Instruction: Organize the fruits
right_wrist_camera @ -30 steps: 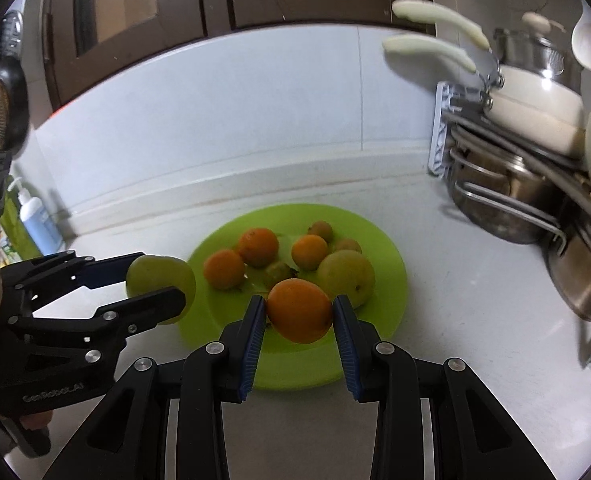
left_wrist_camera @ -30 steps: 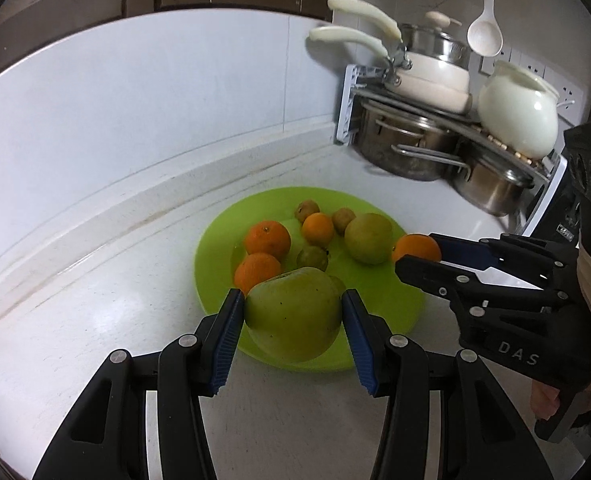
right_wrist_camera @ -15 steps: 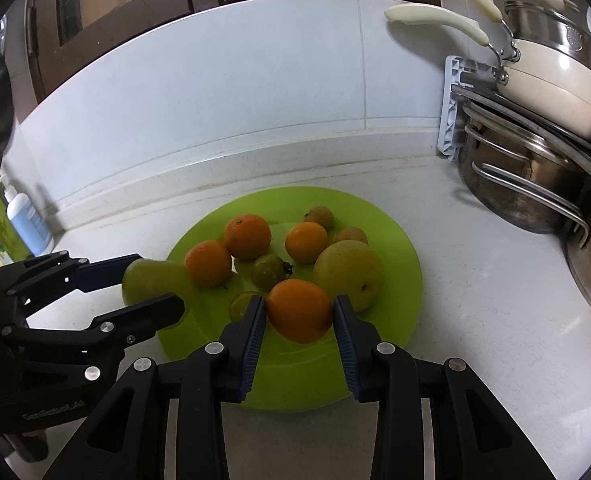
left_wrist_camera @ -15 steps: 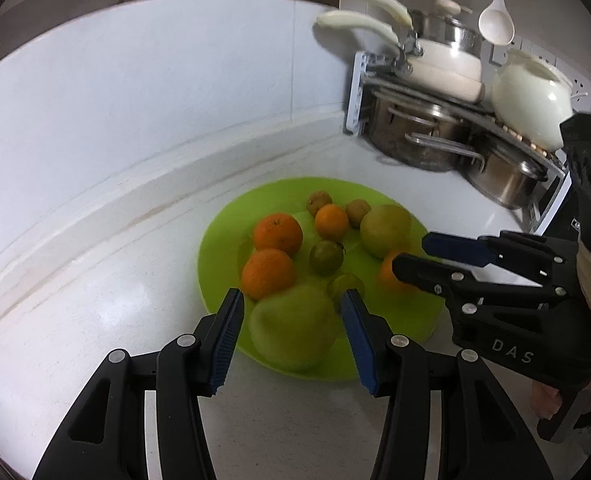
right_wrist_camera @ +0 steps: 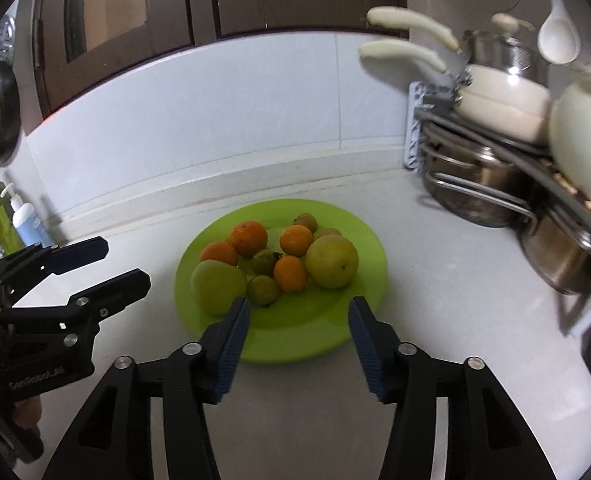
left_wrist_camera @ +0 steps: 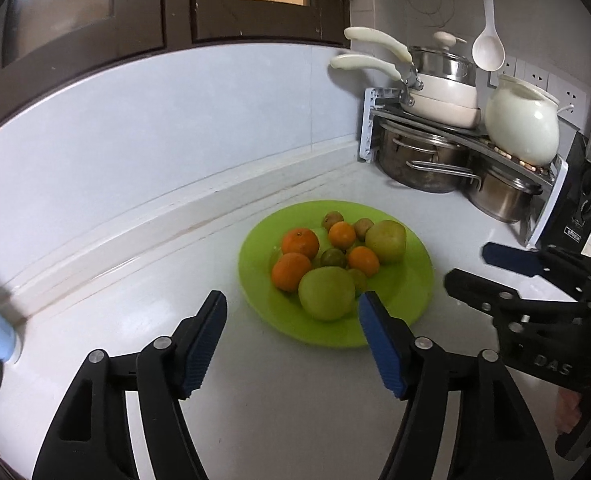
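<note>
Fruits: green apple and orange released onto plate. Left gripper and right gripper withdrawn, jaws apart, empty. Task judged approx. complete.

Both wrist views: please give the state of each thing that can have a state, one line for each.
Left gripper: open, empty, short of the plate.
Right gripper: open, empty, at the plate's near edge.
Plate: flat on the counter, holding all the fruit.
Big green fruit: resting on the plate, free.
Oranges: four, resting on the plate.
Top pot: lid on.
Spoon: hanging on the wall.
</note>
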The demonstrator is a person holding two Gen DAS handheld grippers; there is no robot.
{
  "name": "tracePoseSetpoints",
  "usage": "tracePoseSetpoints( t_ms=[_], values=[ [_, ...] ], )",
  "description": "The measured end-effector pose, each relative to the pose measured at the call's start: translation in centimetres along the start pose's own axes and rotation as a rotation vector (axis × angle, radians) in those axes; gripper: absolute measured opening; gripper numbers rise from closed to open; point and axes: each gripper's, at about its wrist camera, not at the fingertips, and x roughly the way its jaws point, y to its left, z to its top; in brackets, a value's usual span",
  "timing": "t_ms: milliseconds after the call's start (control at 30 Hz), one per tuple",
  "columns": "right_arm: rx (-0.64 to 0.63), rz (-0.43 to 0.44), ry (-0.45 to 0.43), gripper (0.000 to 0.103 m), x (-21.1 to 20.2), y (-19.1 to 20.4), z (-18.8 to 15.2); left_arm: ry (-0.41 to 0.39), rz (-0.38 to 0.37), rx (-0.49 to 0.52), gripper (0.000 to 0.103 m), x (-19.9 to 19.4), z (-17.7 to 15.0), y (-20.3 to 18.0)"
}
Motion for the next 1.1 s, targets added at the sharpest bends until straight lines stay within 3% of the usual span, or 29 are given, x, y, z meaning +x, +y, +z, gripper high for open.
tracePoseSetpoints(
  t_ms=[400, 567, 633, 833, 1100],
  values=[
    [0.073, -0.108, -0.1, 0.077, -8.4, 1.7, -3.0, -0.106, 0.016, 0.044, 0.089, -7.1, -2.2, -0.7],
    [0.1, -0.137, -0.125, 0.078, -11.3, 2.2, -4.3, -0.148, 0.027, 0.056, 0.097, -10.2, -3.0, -1.4],
    [0.097, -0.143, -0.135, 0.084, -12.6, 2.4, -4.8, -0.163, 0.034, 0.046, 0.099, -11.5, -3.4, -1.8],
    [0.067, -0.147, -0.164, 0.087, -16.0, 2.2, -6.5, -0.21, 0.094, 0.005, 0.103, -15.3, -5.5, -3.8],
    [0.036, -0.127, -0.171, 0.089, -20.1, 1.6, -8.5, -0.21, 0.115, -0.057, 0.103, -19.1, -8.0, -6.0]
  ],
)
